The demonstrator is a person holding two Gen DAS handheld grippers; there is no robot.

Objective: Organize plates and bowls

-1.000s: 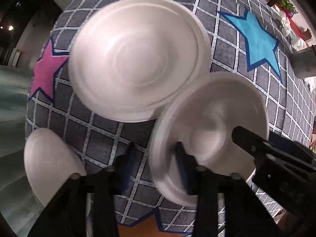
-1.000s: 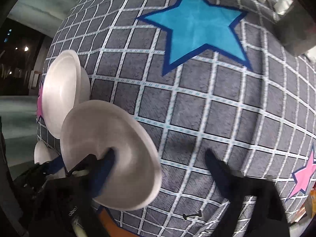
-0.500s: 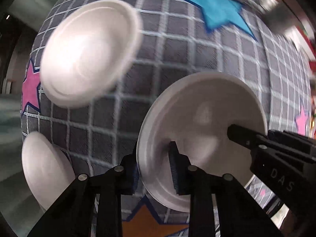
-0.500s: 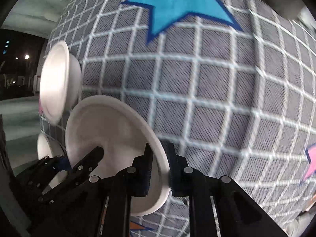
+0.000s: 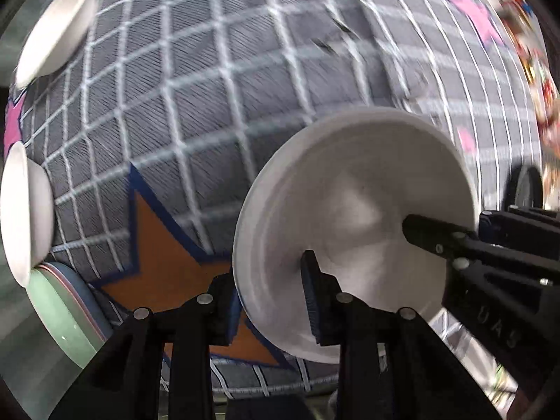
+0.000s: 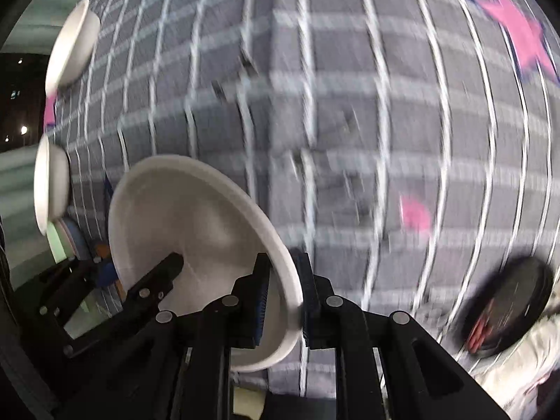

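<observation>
Swung away from the blue star since a second ago, both grippers now clamp one white bowl (image 5: 353, 224) over the checked cloth (image 5: 217, 80): the left gripper (image 5: 271, 301) pinches its near-left rim, the right gripper (image 6: 285, 301) its right rim. Two more white dishes (image 5: 52, 31) sit far left, beside an orange star (image 5: 168, 262).

Right gripper (image 6: 283, 297) jaws clamped on white bowl (image 6: 196, 231) rim, above checked cloth (image 6: 350, 105)
</observation>
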